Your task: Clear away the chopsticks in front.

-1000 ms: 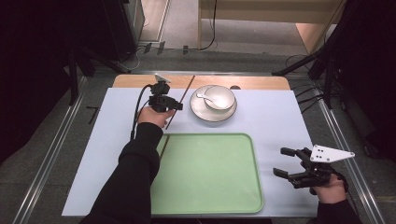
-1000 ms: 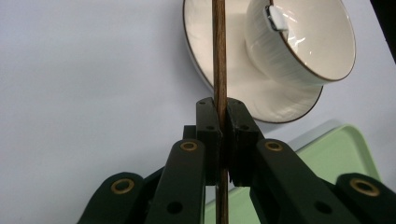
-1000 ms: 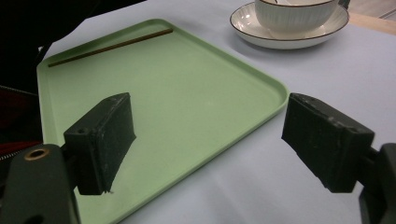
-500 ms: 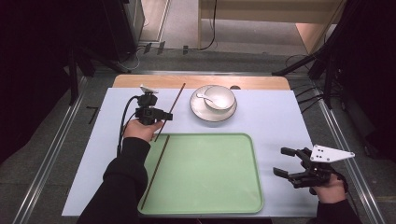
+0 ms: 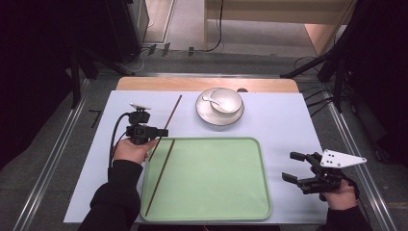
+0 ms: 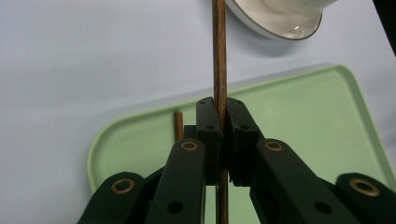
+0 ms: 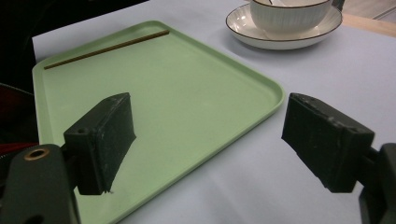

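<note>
While a pale lavender-blue tabletop [image 5: 288, 125] spans a dim room with grey floor, a mint-green rectangular plastic tray [image 5: 216, 192] holds one thin dark wooden chopstick [image 5: 159, 177] along its left side. The left gripper [image 5: 162, 132] – fingers clamped on a second wooden chopstick [image 5: 172, 111] – hovers at the tray's far left corner. The right gripper [image 5: 291, 168] rests beside the tray's right edge, fingers wide apart.

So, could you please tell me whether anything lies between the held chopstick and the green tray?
Nothing visible does. The left gripper is shut on the chopstick beside the green tray, whose only content is another chopstick along its left side.
</note>
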`<act>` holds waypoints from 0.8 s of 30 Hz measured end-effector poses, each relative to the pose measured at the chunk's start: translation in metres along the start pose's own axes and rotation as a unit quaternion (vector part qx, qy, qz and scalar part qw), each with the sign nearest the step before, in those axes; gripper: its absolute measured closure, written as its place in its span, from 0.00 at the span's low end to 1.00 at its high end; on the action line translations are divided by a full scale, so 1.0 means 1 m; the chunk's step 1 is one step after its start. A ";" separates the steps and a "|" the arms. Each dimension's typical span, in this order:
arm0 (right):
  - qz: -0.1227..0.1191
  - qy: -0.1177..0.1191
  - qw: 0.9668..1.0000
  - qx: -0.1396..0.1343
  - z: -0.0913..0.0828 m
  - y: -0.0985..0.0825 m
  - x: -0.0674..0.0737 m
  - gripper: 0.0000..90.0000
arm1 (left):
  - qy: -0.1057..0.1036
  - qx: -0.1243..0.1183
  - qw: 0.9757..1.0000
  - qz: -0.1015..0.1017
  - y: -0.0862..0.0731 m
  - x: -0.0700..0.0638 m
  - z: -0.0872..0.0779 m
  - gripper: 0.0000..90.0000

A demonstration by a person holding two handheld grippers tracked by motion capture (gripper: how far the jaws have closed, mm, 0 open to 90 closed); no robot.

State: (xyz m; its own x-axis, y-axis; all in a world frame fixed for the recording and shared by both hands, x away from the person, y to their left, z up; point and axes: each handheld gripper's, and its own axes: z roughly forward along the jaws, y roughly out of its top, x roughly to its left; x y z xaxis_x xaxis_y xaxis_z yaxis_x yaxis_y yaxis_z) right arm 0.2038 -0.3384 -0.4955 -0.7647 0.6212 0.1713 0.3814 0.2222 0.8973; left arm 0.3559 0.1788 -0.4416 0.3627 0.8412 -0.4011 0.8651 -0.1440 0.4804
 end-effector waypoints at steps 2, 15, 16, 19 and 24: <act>0.000 -0.001 1.000 -0.001 0.000 0.000 0.000 0.19 | -0.002 -0.003 1.000 -0.006 -0.008 0.001 -0.001 0.96; -0.005 0.003 1.000 -0.003 0.001 0.001 0.003 0.19 | 0.002 -0.003 1.000 0.007 -0.058 -0.007 -0.001 0.96; -0.005 0.003 1.000 -0.003 0.001 0.001 0.003 0.19 | 0.000 -0.001 1.000 0.006 -0.061 -0.007 0.001 0.96; -0.007 0.001 1.000 -0.004 0.002 0.002 0.002 0.19 | -0.003 0.005 1.000 0.001 -0.071 -0.006 0.004 0.96; -0.008 0.002 1.000 -0.001 0.003 0.002 0.001 0.19 | -0.003 0.017 1.000 0.002 -0.083 -0.007 0.009 0.96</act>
State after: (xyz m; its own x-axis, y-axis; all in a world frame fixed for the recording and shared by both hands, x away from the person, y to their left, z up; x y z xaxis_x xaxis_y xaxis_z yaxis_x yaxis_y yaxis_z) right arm 0.2050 -0.3349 -0.4945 -0.7726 0.6147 0.1591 0.3684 0.2298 0.9008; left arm 0.2846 0.1798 -0.4855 0.3677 0.8378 -0.4035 0.8753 -0.1654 0.4544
